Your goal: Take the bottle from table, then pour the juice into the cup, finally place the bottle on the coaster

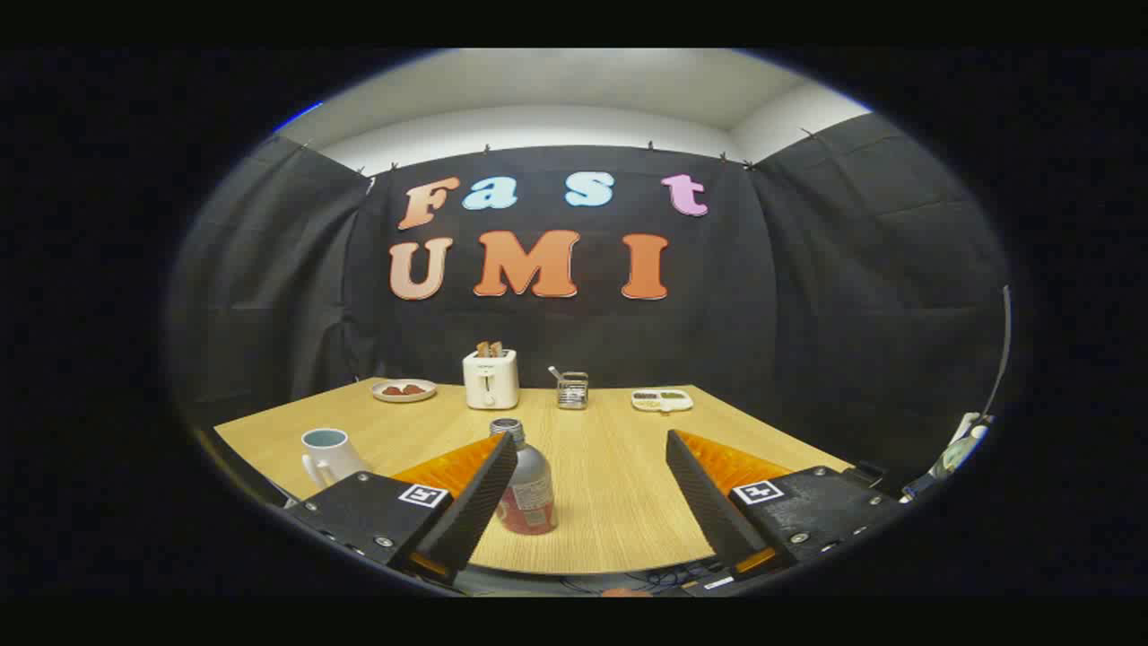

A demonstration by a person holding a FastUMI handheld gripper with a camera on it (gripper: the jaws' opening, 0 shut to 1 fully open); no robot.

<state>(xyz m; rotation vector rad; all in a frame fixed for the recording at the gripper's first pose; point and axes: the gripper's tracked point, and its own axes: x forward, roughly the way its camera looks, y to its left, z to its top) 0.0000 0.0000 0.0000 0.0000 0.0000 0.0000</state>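
Gripper point(592, 449) spread wide, fingers apart. Bottle point(526, 489) upright (cap on) just beside left finger; cup point(328, 454) left of bottle.

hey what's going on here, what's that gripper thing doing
The hand-held gripper is open above a wooden table, its fingers spread wide. A capped bottle stands upright between them, close beside one finger, not yet gripped. A white cup sits off to the side, outside the fingers. Beyond them, by the back wall, are a toaster, a small plate, a wire holder and a tray.
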